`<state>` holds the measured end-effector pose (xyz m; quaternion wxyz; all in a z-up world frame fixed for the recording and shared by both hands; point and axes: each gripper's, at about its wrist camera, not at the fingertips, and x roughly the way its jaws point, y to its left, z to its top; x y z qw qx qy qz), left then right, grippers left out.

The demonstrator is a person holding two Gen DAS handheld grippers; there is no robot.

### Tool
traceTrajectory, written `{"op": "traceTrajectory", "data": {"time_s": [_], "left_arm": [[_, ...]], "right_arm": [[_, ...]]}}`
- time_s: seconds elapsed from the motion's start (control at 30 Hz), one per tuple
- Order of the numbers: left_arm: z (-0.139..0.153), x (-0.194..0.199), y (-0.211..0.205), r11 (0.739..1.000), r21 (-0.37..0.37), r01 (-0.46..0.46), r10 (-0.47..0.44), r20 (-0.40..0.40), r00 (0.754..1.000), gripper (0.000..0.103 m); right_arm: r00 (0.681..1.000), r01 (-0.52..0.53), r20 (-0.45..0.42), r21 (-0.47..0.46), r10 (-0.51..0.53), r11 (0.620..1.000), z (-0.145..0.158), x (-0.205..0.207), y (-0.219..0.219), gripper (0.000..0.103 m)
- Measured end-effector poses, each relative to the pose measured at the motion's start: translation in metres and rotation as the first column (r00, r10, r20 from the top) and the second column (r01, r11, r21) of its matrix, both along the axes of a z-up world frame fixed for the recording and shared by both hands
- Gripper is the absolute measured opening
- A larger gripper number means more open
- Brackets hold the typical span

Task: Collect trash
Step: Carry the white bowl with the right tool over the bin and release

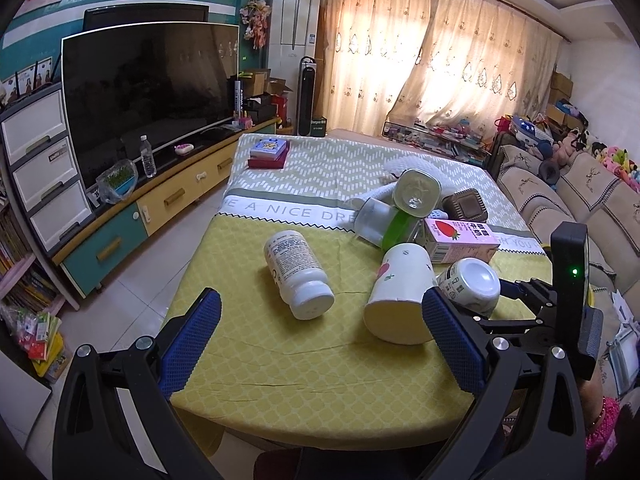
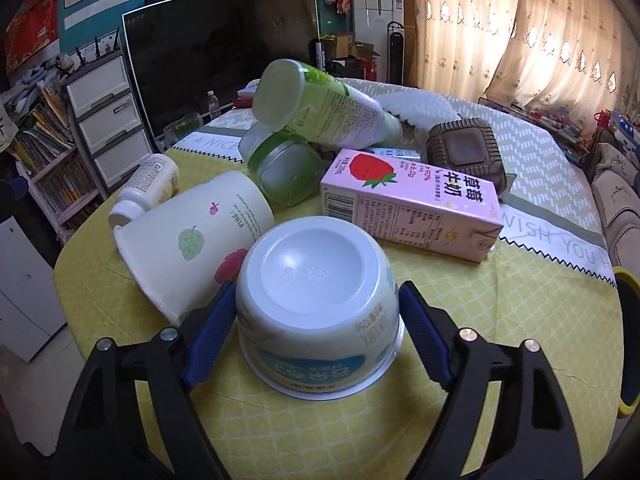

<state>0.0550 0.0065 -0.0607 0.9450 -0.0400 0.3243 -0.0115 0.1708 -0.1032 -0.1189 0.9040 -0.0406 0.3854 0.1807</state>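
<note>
The upturned yogurt cup (image 2: pixel 318 312) is lying on the yellow tablecloth (image 2: pixel 500 320), being straddled by the right gripper (image 2: pixel 318 316); its pads (image 2: pixel 210 328) are sitting just beside both walls, contact w/ them can't be told. Left of it a paper cup (image 2: pixel 188 240) is lying; a pink milk carton (image 2: pixel 412 204) beyond. The left gripper (image 1: pixel 320 336) is being held wide, empty, nr the pill bottle (image 1: pixel 298 276).

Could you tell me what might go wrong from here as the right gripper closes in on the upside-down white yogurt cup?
1. The upside-down white plastic yogurt cup tapers toward its base, so the right gripper, whose blue pads flank it, may squeeze it out or crush it.
2. The cream paper cup with leaf print lies tipped right beside the left pad and could roll if nudged.
3. The green-and-white bottle rests on the pile and may topple if it is disturbed.
</note>
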Motion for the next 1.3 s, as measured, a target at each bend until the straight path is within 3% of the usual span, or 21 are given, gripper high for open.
{"op": "traceTrajectory", "data": {"time_s": [0.33, 0.47, 0.57, 0.7, 0.73, 0.97, 1.13, 1.3], "left_arm": [[0.003, 0.0, -0.007, 1.0, 0.007, 0.021, -0.021, 0.002, 1.0, 0.099], [0.005, 0.0, -0.012, 0.999, 0.013, 0.035, -0.035, 0.007, 0.999, 0.099], [0.004, 0.001, -0.017, 0.999, 0.021, 0.05, -0.05, 0.008, 0.999, 0.099], [0.003, 0.004, -0.023, 0.998, 0.026, 0.063, -0.063, 0.001, 0.998, 0.099], [0.003, 0.004, -0.023, 0.998, 0.026, 0.064, -0.064, 0.0, 0.998, 0.099], [0.0, 0.011, -0.034, 0.996, 0.031, 0.082, -0.081, -0.015, 0.997, 0.099], [-0.001, 0.015, -0.042, 0.995, 0.045, 0.092, -0.091, -0.022, 0.996, 0.099], [-0.002, 0.02, -0.045, 0.993, 0.057, 0.102, -0.101, -0.029, 0.995, 0.099]], "right_arm": [[0.999, 0.048, 0.021, 0.064, -0.05, 0.997, 0.016, -0.01, -0.033, 0.077], [0.989, 0.131, 0.058, 0.069, -0.135, 0.989, 0.029, -0.015, -0.069, 0.077], [0.965, 0.245, 0.08, 0.068, -0.25, 0.967, 0.035, -0.013, -0.11, 0.077], [0.89, 0.443, 0.093, 0.061, -0.447, 0.895, 0.034, -0.009, -0.188, 0.077], [0.853, 0.511, 0.097, 0.037, -0.512, 0.859, 0.033, -0.006, -0.214, 0.077], [0.695, 0.719, 0.026, -0.077, -0.719, 0.691, -0.008, 0.029, -0.324, 0.077], [0.639, 0.757, -0.052, -0.132, -0.767, 0.64, -0.044, 0.056, -0.365, 0.077], [0.611, 0.771, -0.093, -0.158, -0.786, 0.617, -0.067, 0.067, -0.382, 0.08]]}}
